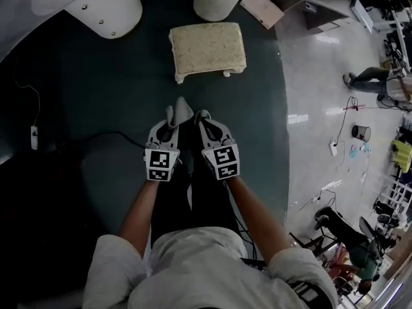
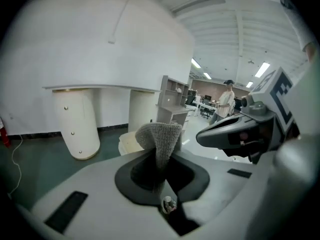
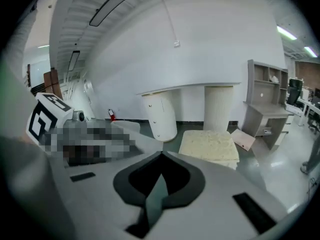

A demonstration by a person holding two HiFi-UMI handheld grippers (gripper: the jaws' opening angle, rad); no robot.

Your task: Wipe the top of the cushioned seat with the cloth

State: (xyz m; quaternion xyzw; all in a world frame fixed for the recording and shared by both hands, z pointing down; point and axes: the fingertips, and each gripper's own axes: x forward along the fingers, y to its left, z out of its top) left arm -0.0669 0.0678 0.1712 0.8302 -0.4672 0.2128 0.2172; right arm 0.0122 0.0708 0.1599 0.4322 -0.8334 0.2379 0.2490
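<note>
Left claw (image 1: 172,121) clamped on cloth (image 1: 181,110); right claw (image 1: 203,118) closed on nothing. Cushioned seat (image 1: 207,47) sits on the floor (image 1: 96,95), straight ahead of both claws, well apart, long axis crosswise.

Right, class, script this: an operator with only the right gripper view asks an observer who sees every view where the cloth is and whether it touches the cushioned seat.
Operator: The right gripper has its jaws shut on nothing, with the cushioned seat ahead. Where is the cloth?
Observer: The left gripper view shows the grey cloth pinched by the left gripper, standing up from its jaws.
Operator: Is it touching the seat?
Observer: No. In the head view both grippers hang side by side over the dark floor, short of the seat.
</note>
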